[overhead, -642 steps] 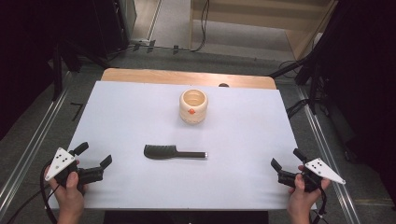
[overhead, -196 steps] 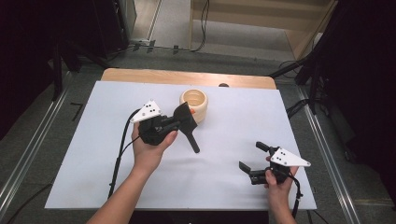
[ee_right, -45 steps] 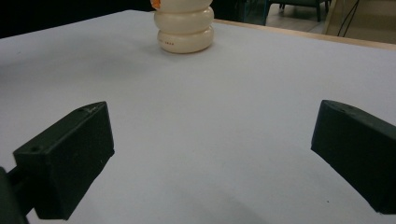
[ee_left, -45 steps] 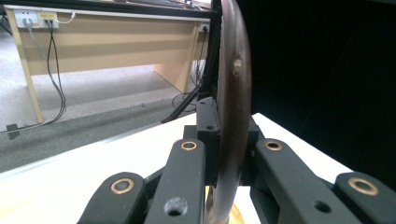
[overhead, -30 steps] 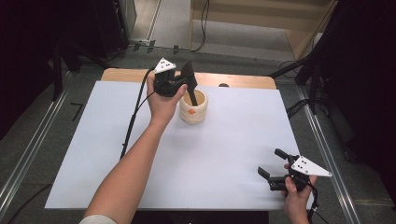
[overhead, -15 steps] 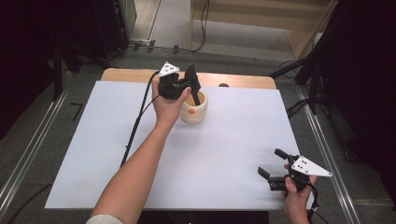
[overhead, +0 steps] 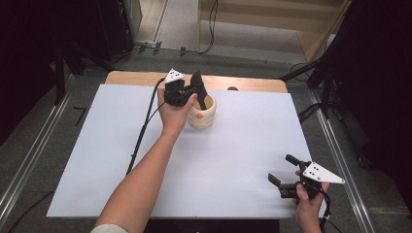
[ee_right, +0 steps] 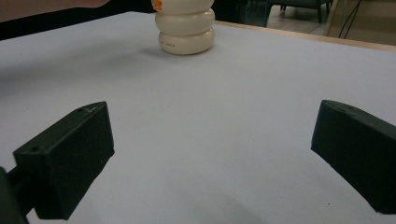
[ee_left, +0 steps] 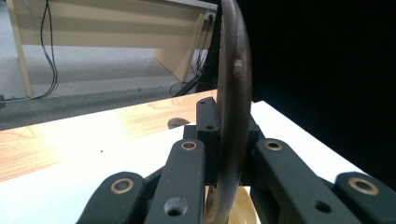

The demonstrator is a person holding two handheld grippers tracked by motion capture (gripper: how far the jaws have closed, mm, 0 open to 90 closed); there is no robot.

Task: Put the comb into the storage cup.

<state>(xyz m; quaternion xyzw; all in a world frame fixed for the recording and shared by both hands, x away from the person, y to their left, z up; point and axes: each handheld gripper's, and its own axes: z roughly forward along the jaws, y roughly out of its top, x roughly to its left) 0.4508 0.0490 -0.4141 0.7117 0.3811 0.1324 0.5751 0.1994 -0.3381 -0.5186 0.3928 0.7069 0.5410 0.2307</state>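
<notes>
High view: left gripper point(overhead: 190, 92) clamped on black plastic comb point(overhead: 198, 86), held upright over cream ribbed round holder point(overhead: 203, 112) near far edge of white table point(overhead: 243, 145); comb's lower end inside holder's mouth. Orange sticker on holder, print unreadable. Versus a second ago: comb more upright. Right gripper point(overhead: 286, 175) jaws wide apart, empty, near right front corner.
</notes>
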